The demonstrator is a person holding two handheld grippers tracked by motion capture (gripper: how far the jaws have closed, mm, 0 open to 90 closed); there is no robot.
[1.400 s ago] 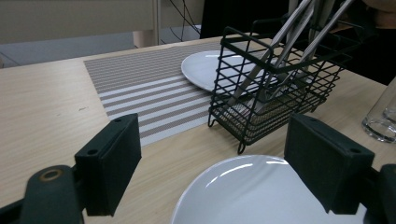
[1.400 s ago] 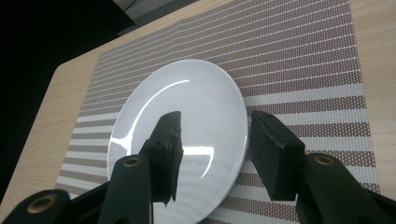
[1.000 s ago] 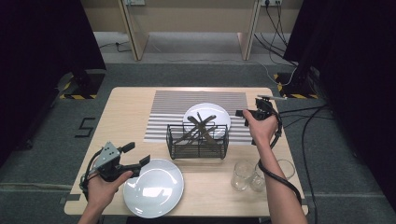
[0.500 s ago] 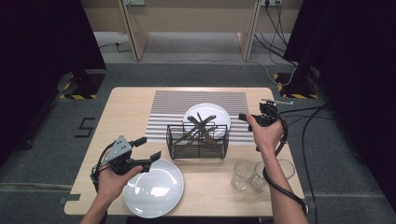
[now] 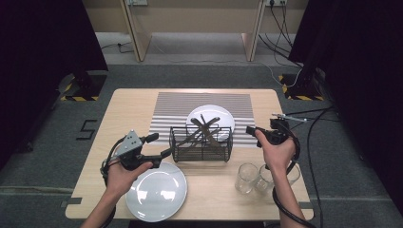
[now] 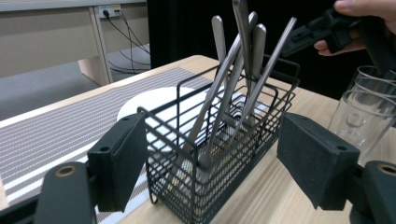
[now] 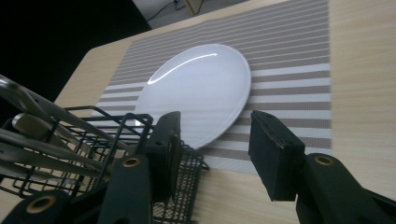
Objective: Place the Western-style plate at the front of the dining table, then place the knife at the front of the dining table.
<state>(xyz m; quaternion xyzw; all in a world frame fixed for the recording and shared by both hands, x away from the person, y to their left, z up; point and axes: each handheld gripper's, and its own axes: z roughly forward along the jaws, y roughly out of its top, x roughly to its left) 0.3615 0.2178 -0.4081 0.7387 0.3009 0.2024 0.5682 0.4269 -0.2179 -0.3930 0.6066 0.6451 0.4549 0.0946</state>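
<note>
A black wire basket stands mid-table with several pieces of steel cutlery leaning upright in it. My left gripper is open just left of the basket. In the left gripper view its jaws frame the basket's near end without touching it. My right gripper hovers at the basket's right end. It is open and holds nothing, and its left jaw overlaps the basket corner. A white plate lies on the striped mat behind the basket.
A second white plate lies at the front edge under my left hand. Three clear glasses stand at the front right, beside my right forearm. The wooden table has bare room at its left and far right.
My left gripper has moved right and forward, up to the basket's left end. My right gripper has drifted back toward the person, down beside the basket's right end.
</note>
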